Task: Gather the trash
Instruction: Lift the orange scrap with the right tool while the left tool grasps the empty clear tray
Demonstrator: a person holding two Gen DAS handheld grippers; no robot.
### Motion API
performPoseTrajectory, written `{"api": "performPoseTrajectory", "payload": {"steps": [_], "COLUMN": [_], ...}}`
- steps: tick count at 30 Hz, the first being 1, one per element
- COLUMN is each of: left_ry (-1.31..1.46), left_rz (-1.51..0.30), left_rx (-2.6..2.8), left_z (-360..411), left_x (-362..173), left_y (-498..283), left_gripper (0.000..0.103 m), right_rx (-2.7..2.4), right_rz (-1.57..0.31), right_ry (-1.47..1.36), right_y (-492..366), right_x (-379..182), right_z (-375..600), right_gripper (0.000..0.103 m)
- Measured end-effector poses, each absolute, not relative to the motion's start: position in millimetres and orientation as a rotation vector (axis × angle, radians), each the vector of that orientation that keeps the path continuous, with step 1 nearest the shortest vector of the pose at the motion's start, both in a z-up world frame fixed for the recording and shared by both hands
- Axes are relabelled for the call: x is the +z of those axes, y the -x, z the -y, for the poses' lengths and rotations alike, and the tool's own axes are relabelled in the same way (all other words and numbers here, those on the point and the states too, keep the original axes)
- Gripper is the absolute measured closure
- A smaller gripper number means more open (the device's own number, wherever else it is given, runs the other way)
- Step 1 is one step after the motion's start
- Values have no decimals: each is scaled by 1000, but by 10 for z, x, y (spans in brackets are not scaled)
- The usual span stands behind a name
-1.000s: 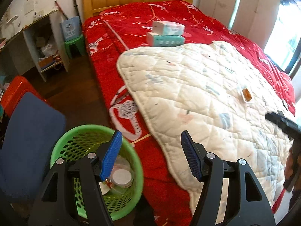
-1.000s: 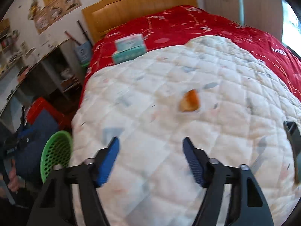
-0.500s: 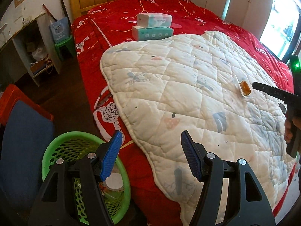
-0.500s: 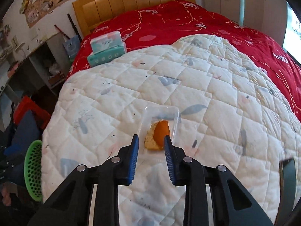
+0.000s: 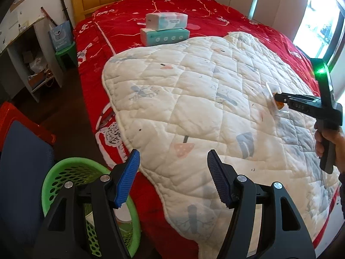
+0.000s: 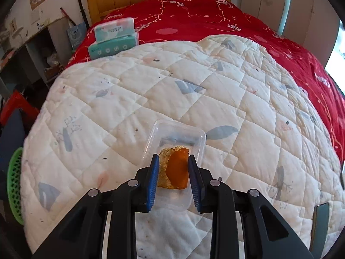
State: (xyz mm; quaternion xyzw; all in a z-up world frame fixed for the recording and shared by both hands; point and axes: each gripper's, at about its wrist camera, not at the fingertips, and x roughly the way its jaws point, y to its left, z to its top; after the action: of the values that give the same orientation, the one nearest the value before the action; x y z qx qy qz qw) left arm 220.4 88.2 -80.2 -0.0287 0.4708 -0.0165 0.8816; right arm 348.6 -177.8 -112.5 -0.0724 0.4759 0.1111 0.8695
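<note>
A clear plastic tray [image 6: 176,133] with a piece of orange peel [image 6: 175,169] in it lies on the white quilt [image 6: 151,90]. My right gripper [image 6: 173,158] points down at it, its jaws closing tight, and the blue pads press the tray's near end and the peel from both sides. From the left wrist view, the right gripper [image 5: 277,96] sits at the far right on the tray [image 5: 272,87], with a hand [image 5: 330,138] on its handle. My left gripper [image 5: 173,155] stands open and holds nothing, above the bed's edge, right of the green basket [image 5: 64,168].
Two stacked tissue boxes [image 5: 165,31] rest on the red bedspread [image 5: 129,21] near the headboard. The green basket [image 6: 14,181] stands on the floor left of the bed with some trash in it. A blue chair [image 5: 21,161] and a red stool [image 5: 19,118] stand beside it.
The right gripper came down onto the tray and shut around its near end and the peel. The left gripper drifted from above the basket toward the bed, still open.
</note>
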Motion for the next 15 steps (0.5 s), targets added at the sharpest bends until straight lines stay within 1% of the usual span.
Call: {"api": "performPoseTrajectory", "payload": {"steps": [5, 15], "left_ry": [58, 95], "left_rz": [-987, -994], "left_rx": [-61, -170], "left_z": [-748, -286], "left_x": [-806, -822], "left_y": [-2278, -2539], "left_gripper": [39, 39], "right_rx": [224, 271], "right_rz": [-980, -875], "right_ry": [136, 54], "right_y": [-3450, -3042], "right_x": [-1076, -613], "right_z": [1812, 1968], "right_gripper": [84, 85]}}
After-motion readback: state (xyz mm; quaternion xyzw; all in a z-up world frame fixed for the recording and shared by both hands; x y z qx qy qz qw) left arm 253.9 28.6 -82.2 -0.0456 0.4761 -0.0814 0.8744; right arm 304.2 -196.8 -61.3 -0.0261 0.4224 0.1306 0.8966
